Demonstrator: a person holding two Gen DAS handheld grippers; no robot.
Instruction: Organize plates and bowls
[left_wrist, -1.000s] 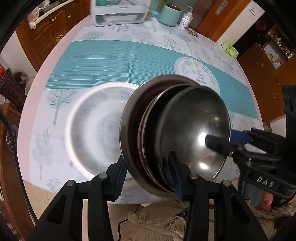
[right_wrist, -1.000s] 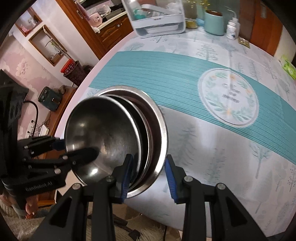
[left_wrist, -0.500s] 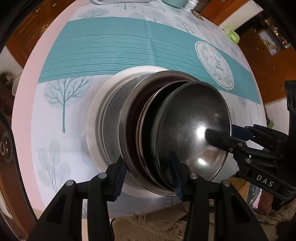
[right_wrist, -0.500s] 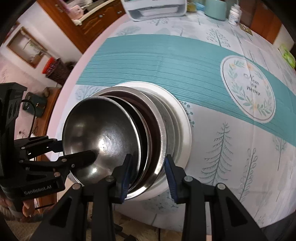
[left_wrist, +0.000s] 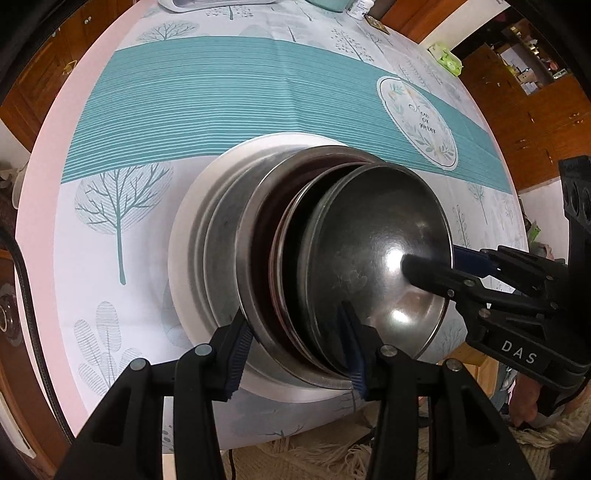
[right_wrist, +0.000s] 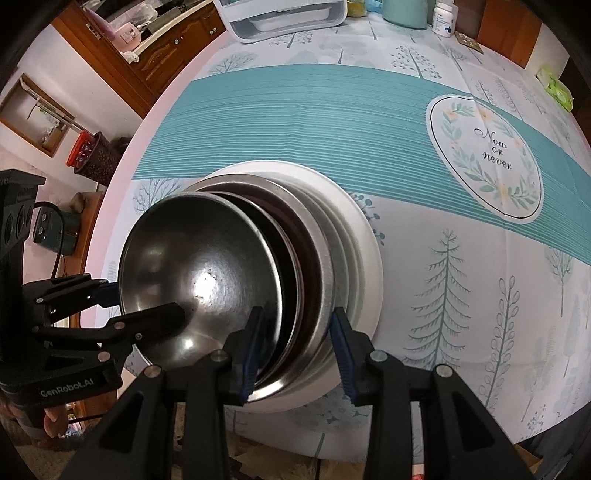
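A stack of nested bowls (left_wrist: 369, 251) leans over a steel plate (left_wrist: 218, 240) that lies on a white plate (left_wrist: 184, 236) near the table's front edge. The stack is a wide steel bowl outside, a dark red one within, and a shiny steel bowl (right_wrist: 199, 251) innermost. My left gripper (left_wrist: 295, 350) is shut across the stack's near rim. From the opposite side my right gripper (right_wrist: 295, 350) clamps the same rims. Each gripper shows in the other's view: the right gripper (left_wrist: 448, 264) and the left gripper (right_wrist: 129, 302), each with one finger inside the inner bowl.
The round table wears a tree-print cloth with a teal band (right_wrist: 332, 110). A white dish rack (right_wrist: 284, 14), a teal canister (right_wrist: 404, 11) and a small bottle (right_wrist: 445, 18) stand at the far edge. A green packet (right_wrist: 557, 86) lies far right. Wooden cabinets surround the table.
Both grippers carried the bowl stack sideways and down onto the white plate; a second ago it hung beside and above that plate. In the last half second it has barely moved.
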